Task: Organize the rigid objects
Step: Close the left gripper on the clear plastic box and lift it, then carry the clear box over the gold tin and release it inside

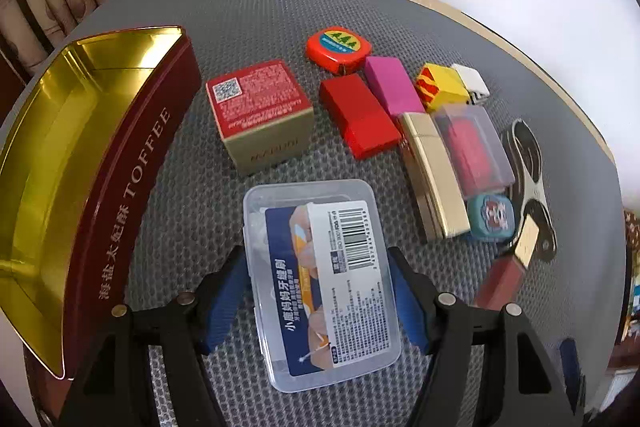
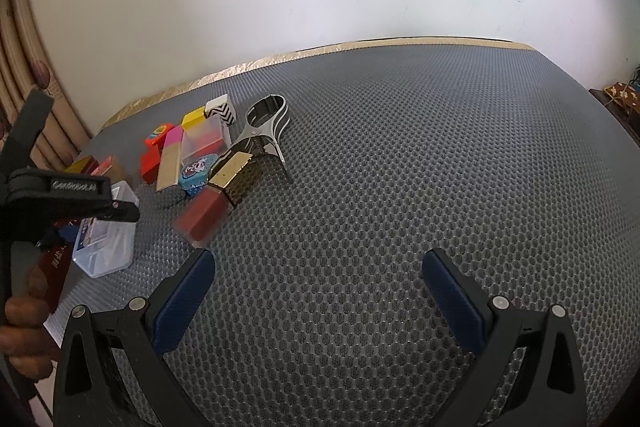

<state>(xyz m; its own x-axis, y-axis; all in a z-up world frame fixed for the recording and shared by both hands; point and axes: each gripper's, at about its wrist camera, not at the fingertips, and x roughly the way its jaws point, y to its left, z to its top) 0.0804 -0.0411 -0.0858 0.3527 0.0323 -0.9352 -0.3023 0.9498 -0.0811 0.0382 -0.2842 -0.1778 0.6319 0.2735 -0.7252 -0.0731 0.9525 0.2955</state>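
Note:
My left gripper (image 1: 318, 291) has its blue pads on both long sides of a clear plastic box (image 1: 320, 279) with a blue label; the jaws touch its walls. The box rests on the grey mat and shows in the right wrist view (image 2: 106, 247). An open red toffee tin (image 1: 80, 167) with a gold inside stands to the left. A red and gold carton (image 1: 262, 115) lies ahead. My right gripper (image 2: 318, 295) is open and empty over bare mat, right of the pile.
Ahead and right lie a round red tape measure (image 1: 339, 49), a red case (image 1: 360, 115), a pink case (image 1: 392, 85), a gold case (image 1: 434, 175), a yellow block (image 1: 442, 87), a teal tin (image 1: 491, 217), a lip gloss (image 1: 506, 273) and a metal clip (image 2: 266, 131). A wall stands behind.

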